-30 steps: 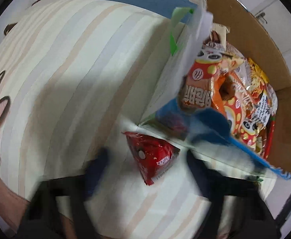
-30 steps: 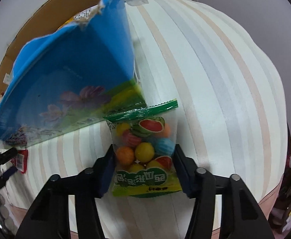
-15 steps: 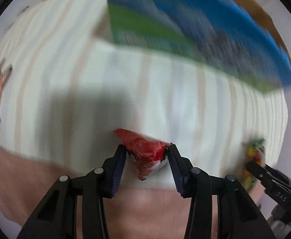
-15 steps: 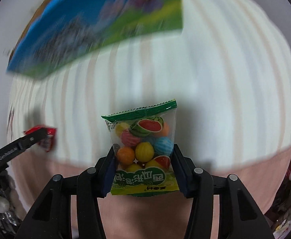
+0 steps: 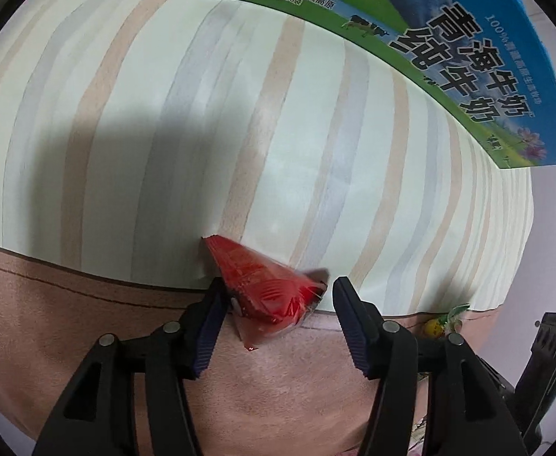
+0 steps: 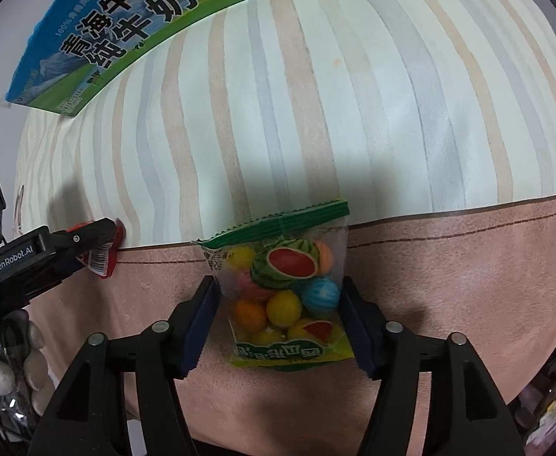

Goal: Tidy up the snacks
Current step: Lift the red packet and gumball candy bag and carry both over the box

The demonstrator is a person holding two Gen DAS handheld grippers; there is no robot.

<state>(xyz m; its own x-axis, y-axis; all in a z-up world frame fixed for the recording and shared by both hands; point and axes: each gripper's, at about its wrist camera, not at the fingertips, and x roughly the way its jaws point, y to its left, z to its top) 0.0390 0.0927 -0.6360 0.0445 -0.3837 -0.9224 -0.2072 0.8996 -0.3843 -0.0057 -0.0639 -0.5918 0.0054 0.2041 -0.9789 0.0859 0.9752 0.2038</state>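
The left claw (image 5: 279, 313) points steeply down over the front edge of the bench (image 5: 278, 121), its jaws opening; the red packet (image 5: 262, 285) lies between them, touching the left pad, with a clear gap to the right pad. The packet straddles the line where the striped cloth (image 5: 133, 114) ends and the pink border (image 5: 87, 326) begins. The right claw (image 6: 279, 321) also points steeply down, jaws opening, with the candy bag (image 6: 281, 296) between them; both pads sit against the bag's sides, and whether they press it cannot be told. The bag's green sealed top lies on the cloth edge, its body on the pink border. In the right view the left claw (image 6: 114, 230) appears at the left, with the red packet (image 6: 101, 258) at its tip, well apart from the candy bag. The milk carton (image 5: 449, 49) stands at the far side of the cloth, well apart from both packets; the striped area between carton and claws is open. The cloth carries pale green, grey and tan stripes, with claw shadows falling across it near the front. Beyond the bench's right edge in the left view, the wall is plain and pale. Blurred clutter shows below the front edge in the right view.
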